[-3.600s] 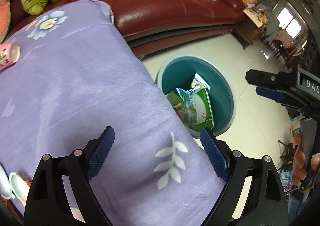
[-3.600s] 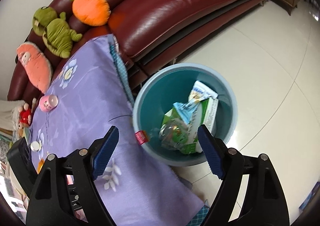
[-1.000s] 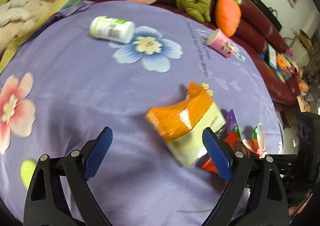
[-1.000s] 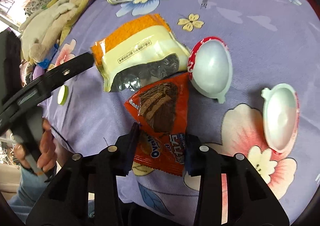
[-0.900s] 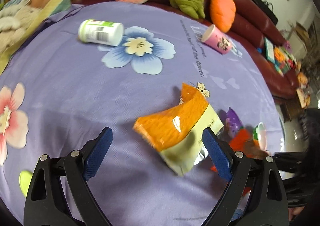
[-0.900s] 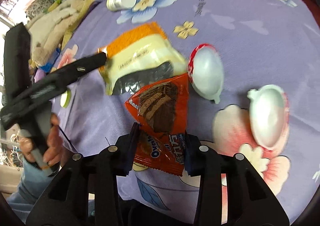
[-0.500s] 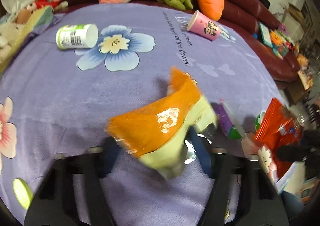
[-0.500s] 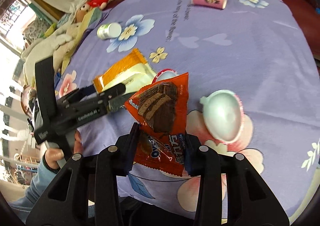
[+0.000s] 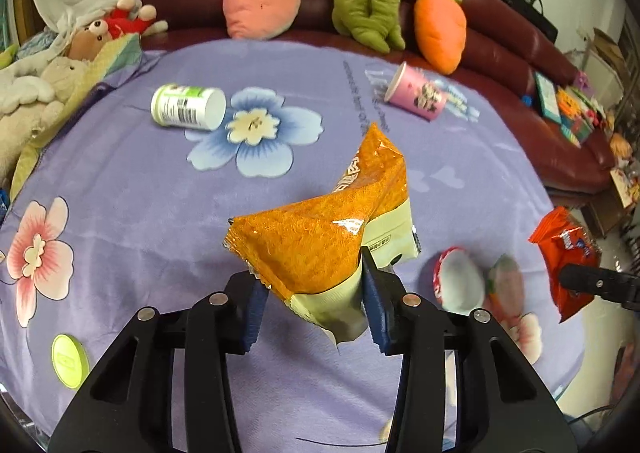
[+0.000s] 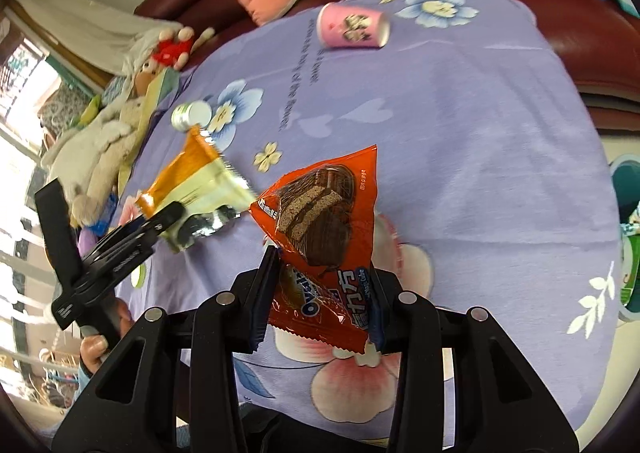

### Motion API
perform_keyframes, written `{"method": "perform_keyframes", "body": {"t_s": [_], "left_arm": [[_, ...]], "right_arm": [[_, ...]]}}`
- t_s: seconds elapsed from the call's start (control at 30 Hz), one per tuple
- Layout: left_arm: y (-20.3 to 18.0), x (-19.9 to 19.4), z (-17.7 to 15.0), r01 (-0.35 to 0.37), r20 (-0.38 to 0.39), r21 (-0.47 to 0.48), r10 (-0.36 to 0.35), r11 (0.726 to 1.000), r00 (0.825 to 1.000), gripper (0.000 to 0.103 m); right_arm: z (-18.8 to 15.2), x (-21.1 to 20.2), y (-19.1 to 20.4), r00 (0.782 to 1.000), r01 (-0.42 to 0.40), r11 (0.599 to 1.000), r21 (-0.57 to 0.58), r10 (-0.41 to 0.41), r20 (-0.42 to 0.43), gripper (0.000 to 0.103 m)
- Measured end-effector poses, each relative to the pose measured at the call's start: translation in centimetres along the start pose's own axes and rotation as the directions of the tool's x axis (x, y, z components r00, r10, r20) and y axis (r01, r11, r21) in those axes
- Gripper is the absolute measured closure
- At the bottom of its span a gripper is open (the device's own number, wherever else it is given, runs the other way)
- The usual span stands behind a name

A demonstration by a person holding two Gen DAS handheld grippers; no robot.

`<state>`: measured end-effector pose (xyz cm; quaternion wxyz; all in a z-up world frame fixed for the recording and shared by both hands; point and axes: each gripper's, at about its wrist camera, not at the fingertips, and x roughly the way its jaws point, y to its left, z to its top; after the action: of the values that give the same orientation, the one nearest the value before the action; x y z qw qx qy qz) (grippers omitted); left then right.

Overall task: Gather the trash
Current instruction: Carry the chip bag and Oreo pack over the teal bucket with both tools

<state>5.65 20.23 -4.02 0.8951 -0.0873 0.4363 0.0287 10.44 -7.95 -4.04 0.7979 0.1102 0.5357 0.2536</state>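
Both wrappers now off tablecloth: left gripper clamped on orange snack bag, lifted half second ago; right gripper clamped on red Ovaltine wrapper. Next likely: carry to teal bin at right edge.

Bin: cut off by the right edge, off the table's right side.
Egg halves: blurred, near the table's right edge.

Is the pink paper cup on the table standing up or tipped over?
Tipped over. The pink cup lies on its side on the purple tablecloth.
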Motion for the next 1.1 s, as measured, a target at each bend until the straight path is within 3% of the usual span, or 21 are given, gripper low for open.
{"method": "perform_keyframes", "body": {"t_s": [0.23, 0.57, 0.9, 1.1], "left_arm": [[-4.5, -1.5, 1.2, 0.057, 0.026, 0.052, -0.058, 0.997, 0.998, 0.059], [-13.3, -0.7, 1.7, 0.135, -0.006, 0.163, -0.136, 0.977, 0.991, 0.059], [-22.6, 0.6, 1.9, 0.197, -0.042, 0.253, -0.192, 0.947, 0.980, 0.059], [-27.9, 1.6, 1.6, 0.243, -0.080, 0.294, -0.230, 0.924, 0.970, 0.059]], "right_arm": [[0.3, -2.4, -2.7, 0.999, -0.004, 0.999, 0.044, 0.001, 0.053, 0.066], [-0.5, -6.2, -7.9, 0.992, 0.005, 0.993, 0.119, -0.019, 0.123, 0.066], [-1.4, -11.0, -15.3, 0.972, -0.007, 0.969, 0.248, -0.052, 0.230, 0.066], [-2.3, -13.6, -19.2, 0.953, 0.024, 0.955, 0.296, -0.111, 0.281, 0.066]]}}
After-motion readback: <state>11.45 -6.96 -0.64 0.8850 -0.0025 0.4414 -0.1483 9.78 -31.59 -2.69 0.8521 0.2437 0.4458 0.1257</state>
